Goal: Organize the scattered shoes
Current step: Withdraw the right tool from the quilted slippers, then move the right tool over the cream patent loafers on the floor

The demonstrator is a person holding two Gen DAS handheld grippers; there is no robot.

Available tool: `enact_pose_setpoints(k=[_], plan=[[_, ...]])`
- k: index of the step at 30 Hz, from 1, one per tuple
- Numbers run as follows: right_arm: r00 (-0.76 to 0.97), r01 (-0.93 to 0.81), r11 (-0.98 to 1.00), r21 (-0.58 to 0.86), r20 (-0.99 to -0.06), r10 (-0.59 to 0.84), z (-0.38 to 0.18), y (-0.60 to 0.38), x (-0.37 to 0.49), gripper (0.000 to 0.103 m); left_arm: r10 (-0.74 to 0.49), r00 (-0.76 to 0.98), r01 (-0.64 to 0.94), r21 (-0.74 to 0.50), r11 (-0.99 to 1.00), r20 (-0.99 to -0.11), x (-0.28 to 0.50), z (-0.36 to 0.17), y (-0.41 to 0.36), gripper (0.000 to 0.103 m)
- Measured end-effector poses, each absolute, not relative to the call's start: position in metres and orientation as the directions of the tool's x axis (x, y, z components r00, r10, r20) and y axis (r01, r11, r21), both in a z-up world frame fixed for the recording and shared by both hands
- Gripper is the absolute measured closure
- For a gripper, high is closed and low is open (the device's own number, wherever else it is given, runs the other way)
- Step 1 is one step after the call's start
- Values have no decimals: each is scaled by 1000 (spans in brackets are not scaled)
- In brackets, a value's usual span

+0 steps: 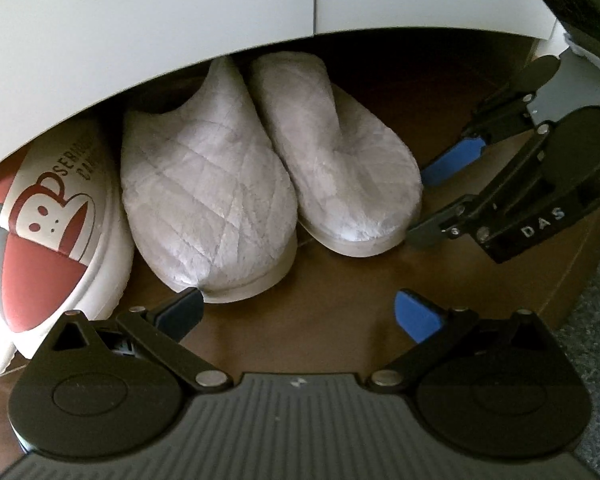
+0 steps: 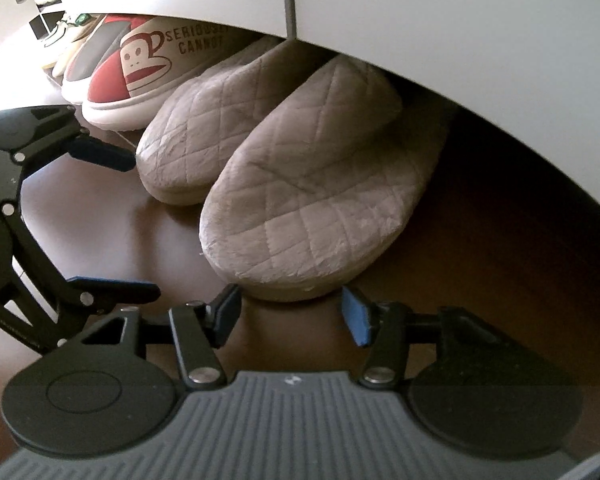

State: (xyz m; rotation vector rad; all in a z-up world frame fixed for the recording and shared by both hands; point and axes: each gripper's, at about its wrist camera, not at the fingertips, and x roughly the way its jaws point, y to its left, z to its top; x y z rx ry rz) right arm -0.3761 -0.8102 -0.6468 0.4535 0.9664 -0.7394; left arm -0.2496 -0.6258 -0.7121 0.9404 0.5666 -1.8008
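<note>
**A:** ok so where's everything sitting? Looking along the left gripper (image 1: pixel 300 312), the two grey quilted slippers are right ahead of it, side by side, toes pointing back at the camera, heels tucked under the white cabinet (image 1: pixel 140 20). The left grey slipper (image 1: pixel 204 184) has its toe just about at the tip of the gripper's left finger; I can't tell if they actually touch. Nothing sits between the fingers, they stand wide apart over bare brown floor (image 1: pixel 320 336).

**B:** same from the right side. The right gripper (image 2: pixel 296 314) is parted too, holding nothing. The right grey slipper (image 2: pixel 312 208) is directly in front of it, toe just past the fingertips, not between them. No pad is pressing on it.

**A:** and the red and white slipper (image 1: pixel 56 216) with the monkey print is further left of the left gripper, snug against the left grey one, also half under the cabinet.

**B:** yep, in the right wrist view it's beyond both grey ones, with more shoes (image 2: pixel 66 36) lined up behind it, too small to make out. Left gripper shows at my far left, fingers spread, empty.
</note>
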Motion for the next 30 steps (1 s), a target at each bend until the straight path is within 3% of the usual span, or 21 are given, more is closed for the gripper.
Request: enact_pose_setpoints(k=[7, 11, 21, 25, 30], plan=[[357, 727, 683, 72, -889, -287, -624, -781, -384, 50, -582, -204, 926, 38, -375, -787, -215, -697, -590, 0], [350, 672, 737, 71, -908, -232, -601, -765, -355, 49, -624, -136, 972, 20, -236, -770, -175, -669, -555, 0], [242, 313, 950, 13, -968, -67, -473, -671, -198, 42, -613, 90, 967, -77, 241, -785, -75, -516, -383, 0], [225, 173, 983, 59, -974, 18, -424, -600, -123, 41, -542, 250, 865, -65, 497, -802, -48, -442, -280, 0], [177, 55, 983, 174, -971, 162, -378, -462, -28, 40, -397, 401, 632, -65, 772, -826, -20, -404, -138, 0]])
